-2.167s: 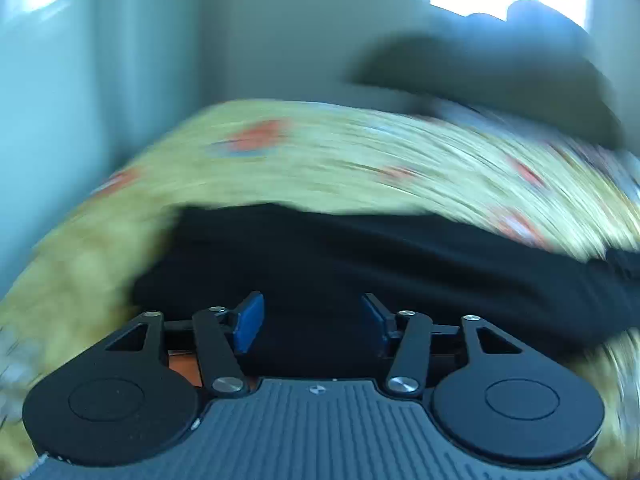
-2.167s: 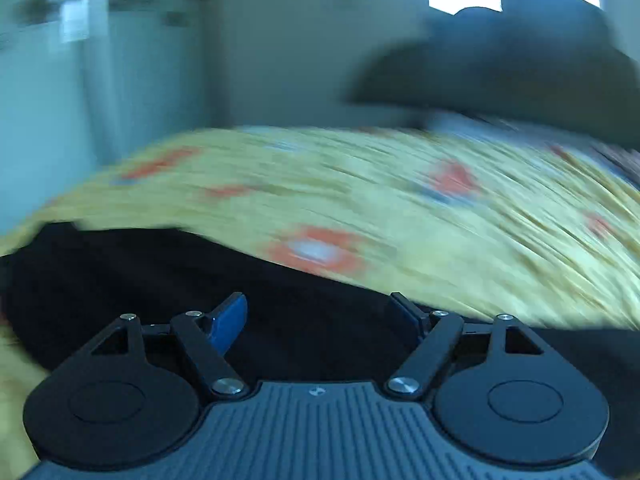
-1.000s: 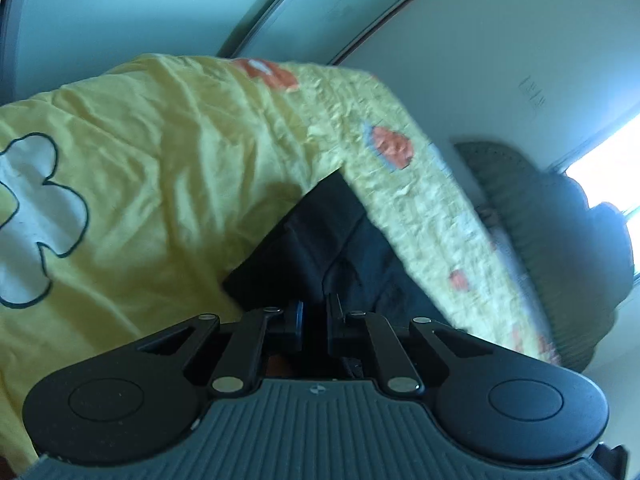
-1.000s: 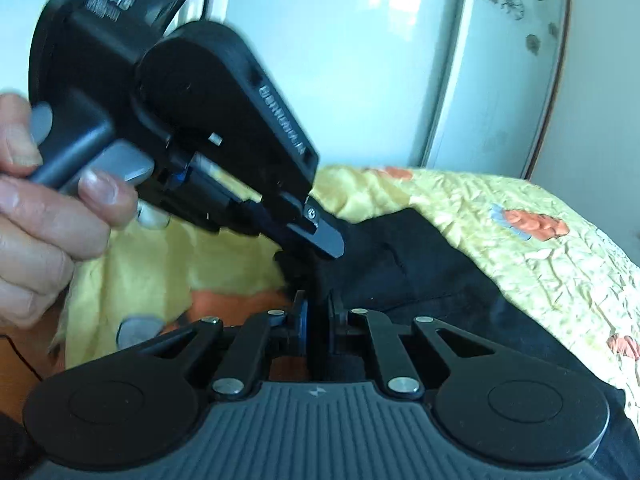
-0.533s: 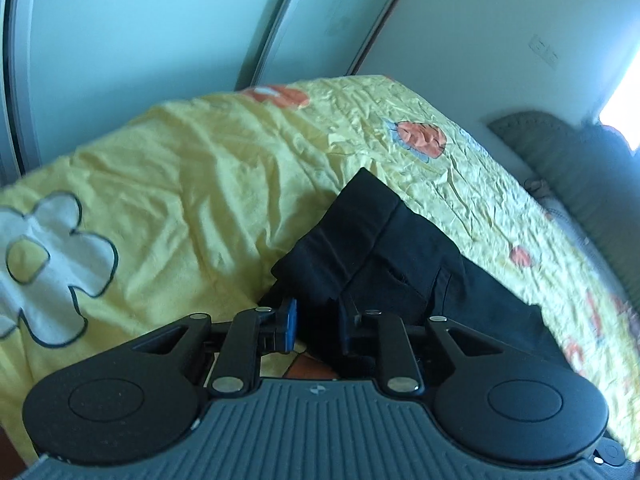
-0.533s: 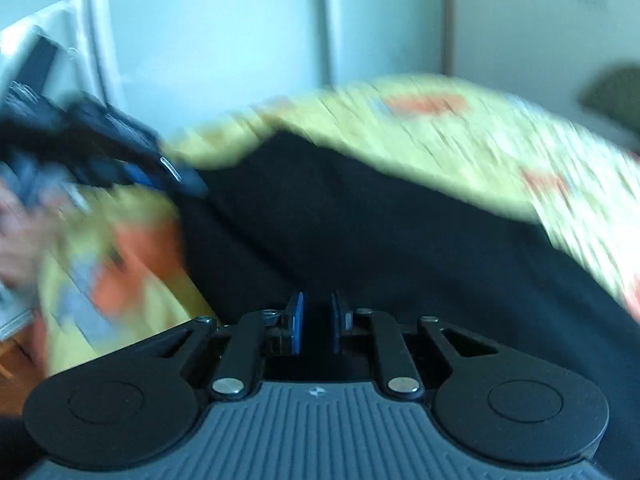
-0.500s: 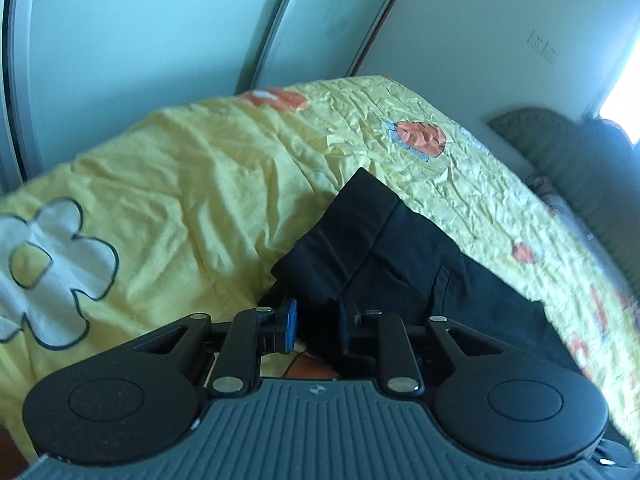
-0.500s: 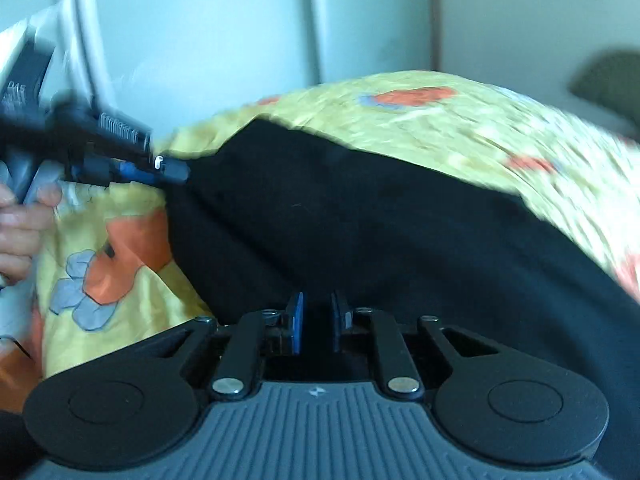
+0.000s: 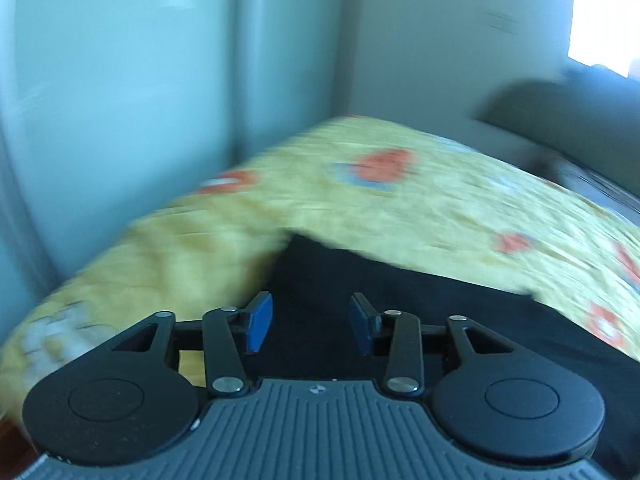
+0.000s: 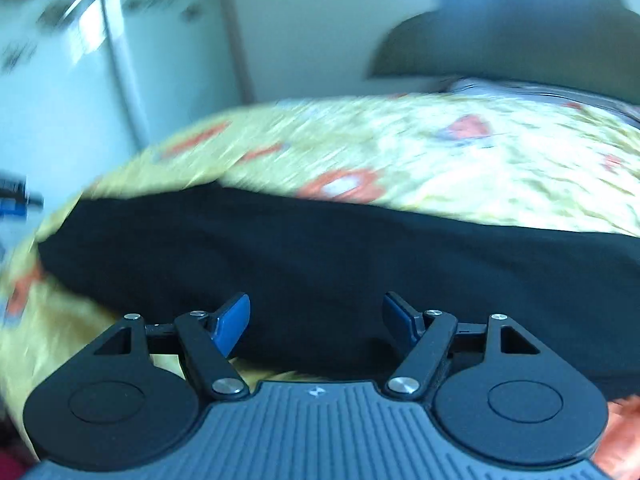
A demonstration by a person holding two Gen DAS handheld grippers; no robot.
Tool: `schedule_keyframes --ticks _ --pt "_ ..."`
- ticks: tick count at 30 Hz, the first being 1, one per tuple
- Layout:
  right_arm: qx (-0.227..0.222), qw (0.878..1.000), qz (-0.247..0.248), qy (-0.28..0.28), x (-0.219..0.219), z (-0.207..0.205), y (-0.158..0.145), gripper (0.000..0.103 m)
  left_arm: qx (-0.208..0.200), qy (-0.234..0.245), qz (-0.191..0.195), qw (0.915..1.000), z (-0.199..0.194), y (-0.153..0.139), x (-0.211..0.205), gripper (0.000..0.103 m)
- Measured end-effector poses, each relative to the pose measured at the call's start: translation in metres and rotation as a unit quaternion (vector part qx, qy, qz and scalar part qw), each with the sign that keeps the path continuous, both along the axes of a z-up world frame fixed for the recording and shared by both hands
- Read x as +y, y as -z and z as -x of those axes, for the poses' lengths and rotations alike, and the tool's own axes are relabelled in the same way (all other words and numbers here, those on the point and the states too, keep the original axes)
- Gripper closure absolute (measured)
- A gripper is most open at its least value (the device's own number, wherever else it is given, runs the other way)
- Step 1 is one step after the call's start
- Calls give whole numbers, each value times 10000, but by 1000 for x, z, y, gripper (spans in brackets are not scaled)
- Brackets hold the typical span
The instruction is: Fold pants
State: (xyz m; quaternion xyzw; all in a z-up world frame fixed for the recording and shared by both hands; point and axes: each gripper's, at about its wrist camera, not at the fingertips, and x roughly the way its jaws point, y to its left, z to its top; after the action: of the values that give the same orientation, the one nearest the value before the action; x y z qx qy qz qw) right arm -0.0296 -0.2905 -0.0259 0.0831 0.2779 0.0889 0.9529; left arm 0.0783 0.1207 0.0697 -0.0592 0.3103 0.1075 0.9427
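Observation:
The black pants (image 9: 400, 300) lie flat on a yellow flowered bedspread (image 9: 440, 208). In the left wrist view my left gripper (image 9: 310, 326) is open and empty, just over the pants' left end. In the right wrist view the pants (image 10: 320, 256) stretch across the bed as a long band. My right gripper (image 10: 316, 320) is open and empty above their near edge. Both views are motion-blurred.
Pale wardrobe doors (image 9: 120, 100) stand to the left of the bed. A dark headboard or cushion (image 10: 500, 44) and a bright window (image 9: 600, 12) are at the far right. The bedspread (image 10: 440, 152) extends beyond the pants.
Both grippers were shut on the pants' fabric half a second ago. Both have opened and let go. The pants now lie spread flat, and both cameras have swung back.

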Motion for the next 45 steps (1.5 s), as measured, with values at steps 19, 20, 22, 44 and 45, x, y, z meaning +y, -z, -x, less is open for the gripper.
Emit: schedule_keyframes --ticks 19,20,22,44,45 --pt "-366 9088 -3072 2800 -209 91 47 31 934 3694 -541 9230 -10 79 -246 40" --pt "-474 9039 -3084 2927 -213 87 48 33 904 3721 -561 9221 -10 78 -248 40" --pt "-636 8901 -3173 3209 -225 84 50 36 877 3824 -503 9184 -9 73 -250 40" --pt "-767 9948 645 -187 21 -30 -26 96 1491 2571 3475 8893 -89 80 -153 25" --pt "-644 9948 747 -271 31 -33 -17 96 1571 2580 3589 8831 -91 84 -155 25"
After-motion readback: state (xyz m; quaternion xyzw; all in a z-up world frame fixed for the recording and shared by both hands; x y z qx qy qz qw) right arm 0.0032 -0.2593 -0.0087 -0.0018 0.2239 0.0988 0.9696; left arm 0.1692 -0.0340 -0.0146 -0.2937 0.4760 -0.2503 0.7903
